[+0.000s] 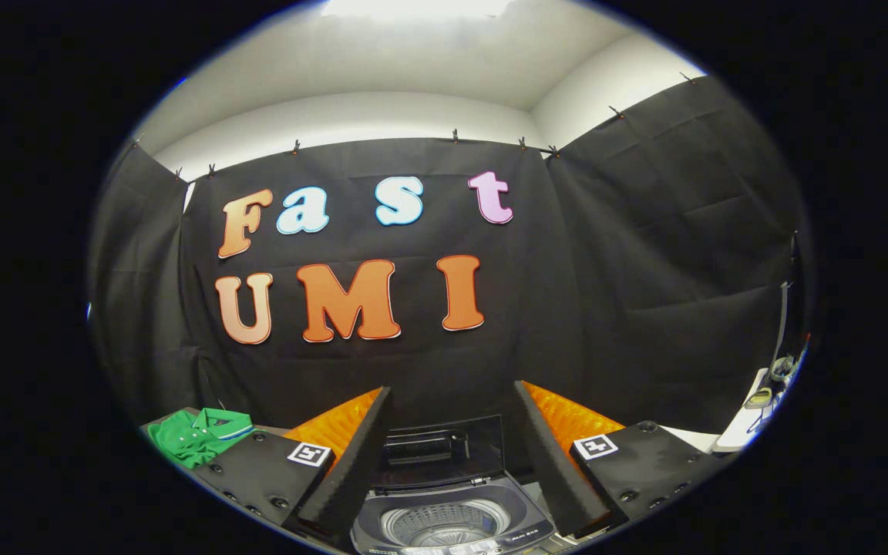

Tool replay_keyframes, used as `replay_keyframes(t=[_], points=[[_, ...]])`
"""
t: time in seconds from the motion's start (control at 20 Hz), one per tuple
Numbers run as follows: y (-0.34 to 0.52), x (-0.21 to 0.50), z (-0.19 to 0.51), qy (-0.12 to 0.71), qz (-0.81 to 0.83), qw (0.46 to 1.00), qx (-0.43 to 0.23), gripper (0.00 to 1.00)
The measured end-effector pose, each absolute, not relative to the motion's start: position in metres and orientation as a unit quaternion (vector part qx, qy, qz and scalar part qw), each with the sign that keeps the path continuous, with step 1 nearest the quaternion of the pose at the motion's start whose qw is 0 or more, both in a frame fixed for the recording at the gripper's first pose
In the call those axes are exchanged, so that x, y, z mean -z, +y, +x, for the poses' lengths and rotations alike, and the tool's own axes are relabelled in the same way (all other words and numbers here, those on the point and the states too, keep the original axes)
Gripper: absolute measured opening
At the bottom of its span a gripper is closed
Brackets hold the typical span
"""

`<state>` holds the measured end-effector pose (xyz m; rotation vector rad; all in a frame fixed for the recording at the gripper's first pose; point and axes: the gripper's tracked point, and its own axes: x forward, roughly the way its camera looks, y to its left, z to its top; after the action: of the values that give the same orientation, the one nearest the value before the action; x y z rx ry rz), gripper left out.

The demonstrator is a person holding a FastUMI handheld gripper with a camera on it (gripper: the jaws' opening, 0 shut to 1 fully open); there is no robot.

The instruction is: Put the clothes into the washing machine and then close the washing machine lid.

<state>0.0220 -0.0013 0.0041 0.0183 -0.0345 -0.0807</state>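
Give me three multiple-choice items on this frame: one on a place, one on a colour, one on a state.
1. Where does the washing machine stand?
A. between the fingers, just ahead of them
B. far off to the left, on the table
C. against the right-hand wall

2. What colour is the shirt?
A. red
B. green
C. white

3. How is the washing machine lid?
A. shut flat
C. taken off and lying on the table
B. raised, with the drum in sight

Answers: 1 A, the machine sits in the gap of the open gripper. 2 B, the folded collared shirt beyond the left finger is green. 3 B, the lid stands up behind the drum's mouth.
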Motion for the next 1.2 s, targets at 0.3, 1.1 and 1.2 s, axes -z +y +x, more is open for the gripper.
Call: replay_keyframes(t=[0.3,1.1,1.2], points=[[0.005,-0.015,0.027,-0.03,0.016,0.998,0.048,0.98],[0.099,-0.02,0.05,-0.018,0.024,0.999,-0.028,0.98],[0.122,-0.022,0.058,-0.019,0.02,0.998,-0.048,0.98]])
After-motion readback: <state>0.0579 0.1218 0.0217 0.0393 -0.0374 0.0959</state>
